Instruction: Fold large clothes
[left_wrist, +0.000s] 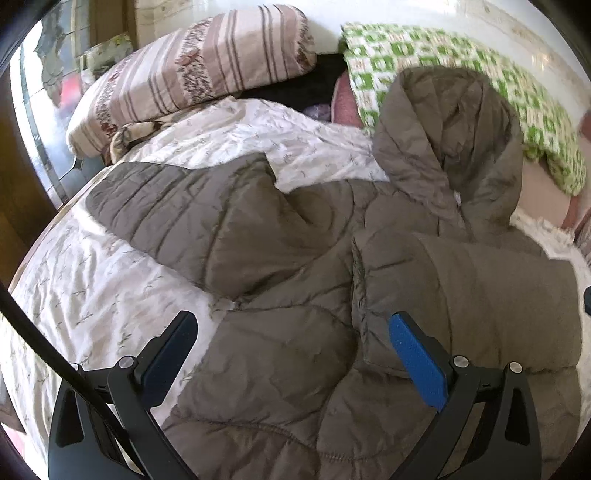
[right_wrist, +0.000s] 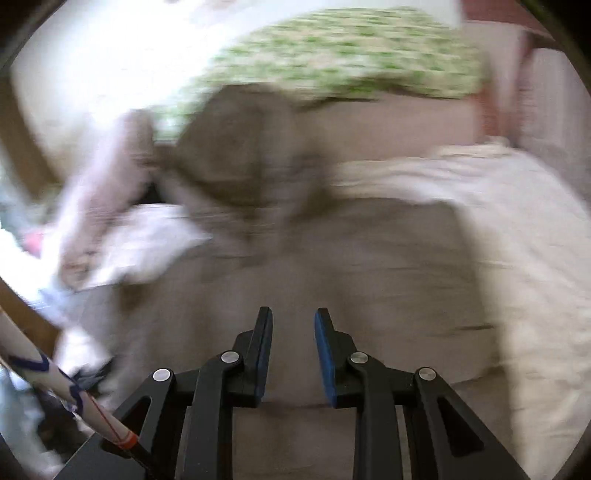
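- Jaws of the left gripper (left_wrist: 291, 354) stand wide apart, with nothing clamped between them; the blue pads (left_wrist: 417, 362) face each other across a broad gap.
- Below that gap lies the jacket (left_wrist: 280, 258), a grey-brown quilted one with a hood (left_wrist: 450, 140), spread on the bed (left_wrist: 74, 280).
- One sleeve (left_wrist: 177, 206) stretches out to the left over the white flowered bed cover; the other side of the jacket is folded in over the body, forming a thick flap (left_wrist: 461, 295) just beside the right-hand pad.
- Whether either pad touches the cloth cannot be told from the left wrist view.
- Jaws of the right gripper (right_wrist: 293, 354) stand a small way apart, and nothing is between them; the pads press on nothing.
- This gripper hangs over the jacket (right_wrist: 332, 266), which fills the middle of a heavily blurred right wrist view.
- At the head of the bed a striped pillow (left_wrist: 192, 74) lies to the left and a green-and-white checked blanket (left_wrist: 443, 66) to the right, the hood resting against the blanket's edge.
- A dark cable (left_wrist: 40, 343) crosses the lower left of the left wrist view.
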